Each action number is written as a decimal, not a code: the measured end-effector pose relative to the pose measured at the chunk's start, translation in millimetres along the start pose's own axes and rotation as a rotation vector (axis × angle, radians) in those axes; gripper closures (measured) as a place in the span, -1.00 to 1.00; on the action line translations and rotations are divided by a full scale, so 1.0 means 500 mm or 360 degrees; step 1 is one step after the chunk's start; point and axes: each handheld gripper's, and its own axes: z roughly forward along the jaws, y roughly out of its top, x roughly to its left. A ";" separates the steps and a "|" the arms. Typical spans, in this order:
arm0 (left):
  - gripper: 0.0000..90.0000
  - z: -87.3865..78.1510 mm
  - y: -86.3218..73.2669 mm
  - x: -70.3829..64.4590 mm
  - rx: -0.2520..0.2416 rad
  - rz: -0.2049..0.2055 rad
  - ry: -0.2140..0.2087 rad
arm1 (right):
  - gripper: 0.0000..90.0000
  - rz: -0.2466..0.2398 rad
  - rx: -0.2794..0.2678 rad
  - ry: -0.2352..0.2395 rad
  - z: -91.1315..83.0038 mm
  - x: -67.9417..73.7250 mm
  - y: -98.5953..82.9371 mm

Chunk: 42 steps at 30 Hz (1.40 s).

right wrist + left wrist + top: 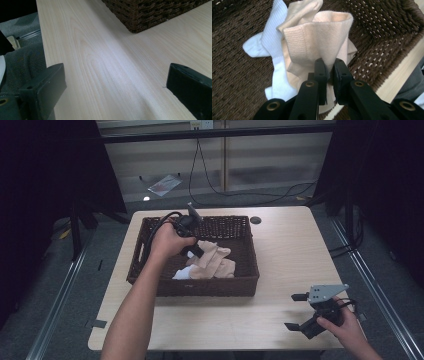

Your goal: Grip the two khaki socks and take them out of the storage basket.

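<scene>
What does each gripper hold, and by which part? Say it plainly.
The left gripper is shut on the beige sock, pinching a fold of cloth below its cuff, over the basket. The right gripper holds nothing, jaws wide apart.

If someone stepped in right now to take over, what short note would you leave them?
Left gripper: shut on the beige sock, inside the brown basket.
Right gripper: open, holding nothing, low over the table to the right of the basket.
A white sock lies in the basket under and beside the beige one.
Done: beige sock pinched.
Left, likely: lift it out, then deal with the white sock.
</scene>
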 end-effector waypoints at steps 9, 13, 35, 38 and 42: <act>0.84 -0.033 -0.005 -0.017 0.0017 0.0018 -0.0022 | -0.95 0.0001 0.0006 0.0000 0.001 0.000 0.000; 0.84 -0.051 -0.006 -0.038 0.0027 0.0059 -0.0055 | -0.95 -0.0004 0.0004 -0.0002 0.002 0.000 0.000; 0.83 -0.067 -0.029 -0.115 0.0025 0.0296 -0.0164 | -0.95 0.0004 0.0003 0.0013 0.003 0.000 0.000; 0.83 -0.064 -0.035 -0.125 0.0036 0.0338 -0.0163 | -0.95 0.0002 0.0005 0.0014 0.003 0.000 0.000; 0.83 -0.057 -0.043 -0.136 0.0045 0.0374 -0.0164 | -0.95 -0.0001 0.0011 0.0007 0.003 0.000 0.000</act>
